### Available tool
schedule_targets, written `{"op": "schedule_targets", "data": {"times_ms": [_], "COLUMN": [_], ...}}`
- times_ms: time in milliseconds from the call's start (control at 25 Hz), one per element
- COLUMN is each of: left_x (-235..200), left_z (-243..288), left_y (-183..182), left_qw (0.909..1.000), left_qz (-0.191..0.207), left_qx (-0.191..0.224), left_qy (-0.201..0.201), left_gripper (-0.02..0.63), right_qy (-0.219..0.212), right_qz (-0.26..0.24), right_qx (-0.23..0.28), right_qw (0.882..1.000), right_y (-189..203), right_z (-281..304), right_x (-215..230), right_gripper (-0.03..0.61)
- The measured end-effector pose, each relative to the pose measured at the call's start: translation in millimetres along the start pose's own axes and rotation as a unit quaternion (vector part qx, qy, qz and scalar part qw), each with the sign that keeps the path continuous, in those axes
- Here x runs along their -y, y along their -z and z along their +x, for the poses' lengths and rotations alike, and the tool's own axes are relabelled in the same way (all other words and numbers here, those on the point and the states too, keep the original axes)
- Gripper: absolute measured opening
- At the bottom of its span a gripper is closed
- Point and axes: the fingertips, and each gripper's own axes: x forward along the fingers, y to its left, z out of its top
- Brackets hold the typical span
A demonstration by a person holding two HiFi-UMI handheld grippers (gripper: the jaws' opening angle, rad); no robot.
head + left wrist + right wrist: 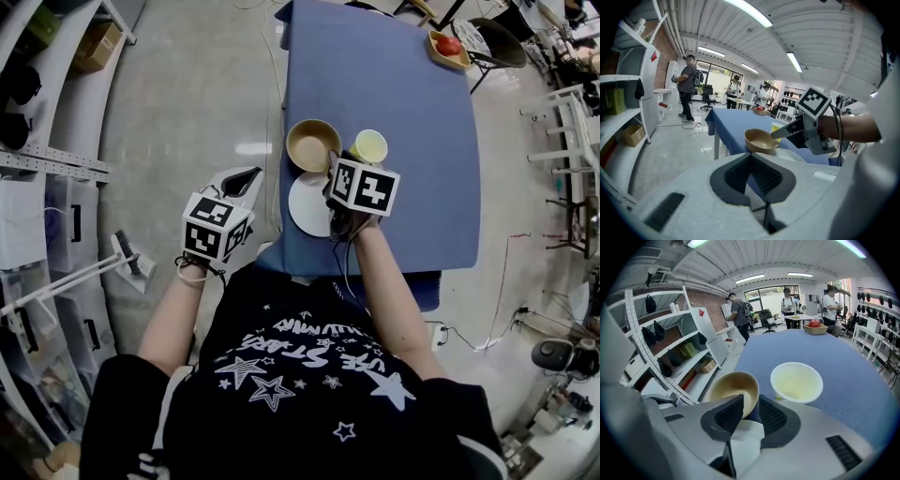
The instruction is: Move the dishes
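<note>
A tan bowl [311, 142] stands on the blue table [394, 94] near its left edge, partly over a white plate [307, 208]. A pale yellow cup [368, 146] stands just right of the bowl. My right gripper [331, 171] reaches down at the bowl's near rim. In the right gripper view the gripper [750, 401] is open: one pad sits inside the bowl [733, 387], the other outside its wall, with a gap showing. The cup [796, 381] is beyond it and the plate [747, 434] below. My left gripper [249, 176] hangs off the table's left side, shut and empty [751, 157].
A wooden tray with a red thing [448, 47] sits at the table's far right corner. White shelving [37, 159] runs along the left wall. In both gripper views people stand in the background, beyond the table's far end. Grey floor lies left of the table.
</note>
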Motion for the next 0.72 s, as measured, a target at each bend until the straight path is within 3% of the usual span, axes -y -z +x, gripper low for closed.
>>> {"op": "schedule_targets", "data": {"times_ms": [720], "left_x": [38], "left_z": [-24], "left_y": [-1], "left_qw": [0.9978], "left_qz": [-0.010], "left_qx": [0.034], "left_qy": [-0.056], "left_gripper": [0.020], "right_qy": [-0.060], "right_qz": [-0.032], "right_qx": [0.016], "right_qw": [0.998], "right_y": [21], "right_z": [-54], "right_x": [6], "right_gripper": [0.102]}}
